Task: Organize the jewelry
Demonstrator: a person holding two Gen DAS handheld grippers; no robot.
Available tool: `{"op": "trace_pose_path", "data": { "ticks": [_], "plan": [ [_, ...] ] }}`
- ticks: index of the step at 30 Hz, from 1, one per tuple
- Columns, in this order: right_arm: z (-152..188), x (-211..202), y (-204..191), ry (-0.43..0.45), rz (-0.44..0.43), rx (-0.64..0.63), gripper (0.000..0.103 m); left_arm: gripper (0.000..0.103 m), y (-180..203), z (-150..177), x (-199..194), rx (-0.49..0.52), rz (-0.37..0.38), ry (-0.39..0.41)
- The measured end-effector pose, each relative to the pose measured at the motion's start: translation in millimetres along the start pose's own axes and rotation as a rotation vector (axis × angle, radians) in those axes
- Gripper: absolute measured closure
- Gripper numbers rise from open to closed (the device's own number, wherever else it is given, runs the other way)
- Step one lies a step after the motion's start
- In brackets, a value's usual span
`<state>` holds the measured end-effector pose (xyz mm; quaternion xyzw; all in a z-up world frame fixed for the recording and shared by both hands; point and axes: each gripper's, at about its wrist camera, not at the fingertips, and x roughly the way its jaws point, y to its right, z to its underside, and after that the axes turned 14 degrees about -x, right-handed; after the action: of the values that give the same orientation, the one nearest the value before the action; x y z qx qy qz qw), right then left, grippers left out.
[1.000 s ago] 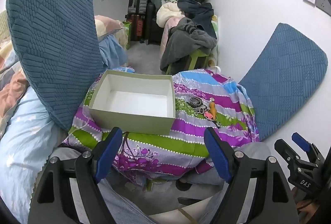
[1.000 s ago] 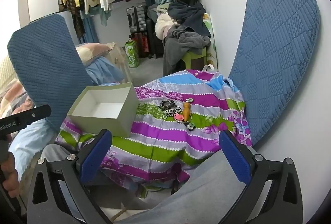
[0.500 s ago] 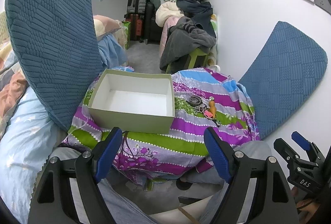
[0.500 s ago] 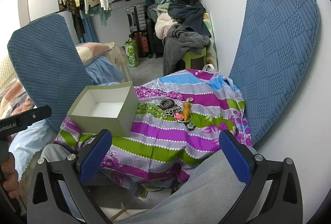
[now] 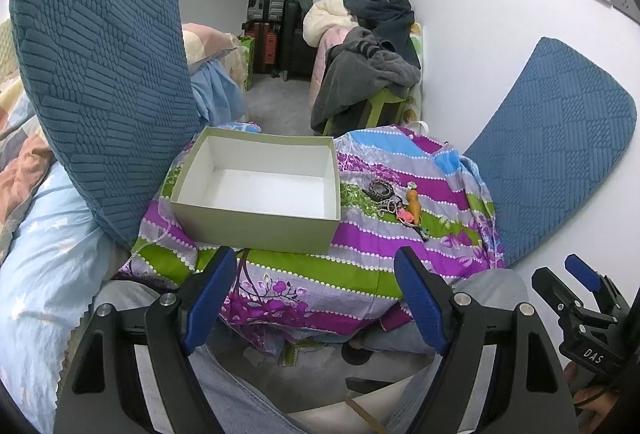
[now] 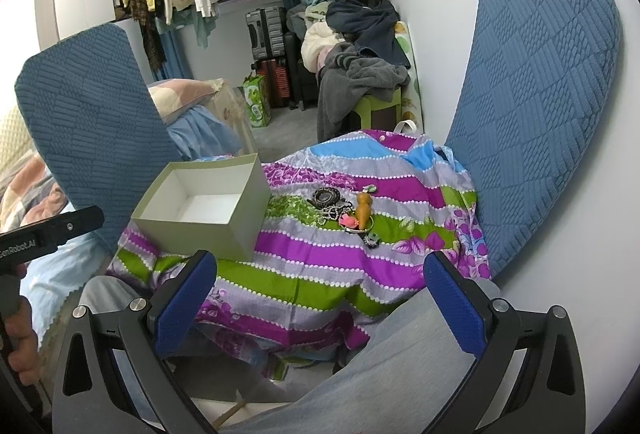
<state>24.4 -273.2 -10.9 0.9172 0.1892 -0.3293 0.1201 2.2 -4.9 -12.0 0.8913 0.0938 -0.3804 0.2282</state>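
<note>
From the left wrist view, the jewelry pile (image 5: 396,203) lies on the striped cloth (image 5: 320,258) just to the right of the open box (image 5: 258,189), apart from its wall. The pile looks small and light: a dark coiled piece farthest from the camera, a beaded chain (image 5: 386,207) running through the middle, and an orange charm (image 5: 413,205) with a pink piece on the side away from the box. The chain is likely limp and may drag its neighbours along if lifted, so a firmer piece such as the orange charm seems the safer place to pinch. The soft cloth beneath will give under pressure. The left gripper (image 5: 316,298) is spread wide with nothing between its blue fingers (image 5: 210,298), and it hangs on the near side of the box, well short of it.

From the right wrist view, the box (image 6: 204,209) sits left of the same pile (image 6: 346,207), empty inside. The orange charm (image 6: 363,209) stands out clearly, and a small dark trinket (image 6: 372,240) lies on the near side of the pile. The right gripper (image 6: 320,306) is also wide open, holding and touching nothing, its fingers (image 6: 456,310) well short of the jewelry.
</note>
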Motion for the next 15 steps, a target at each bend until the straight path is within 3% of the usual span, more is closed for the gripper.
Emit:
{"op": "trace_pose_path", "data": {
  "ticks": [15],
  "plan": [
    [2.4, 2.9, -4.8, -0.023, 0.006, 0.006, 0.0, 0.022, 3.0, 2.0, 7.2, 0.003, -0.002, -0.007]
  ]
}}
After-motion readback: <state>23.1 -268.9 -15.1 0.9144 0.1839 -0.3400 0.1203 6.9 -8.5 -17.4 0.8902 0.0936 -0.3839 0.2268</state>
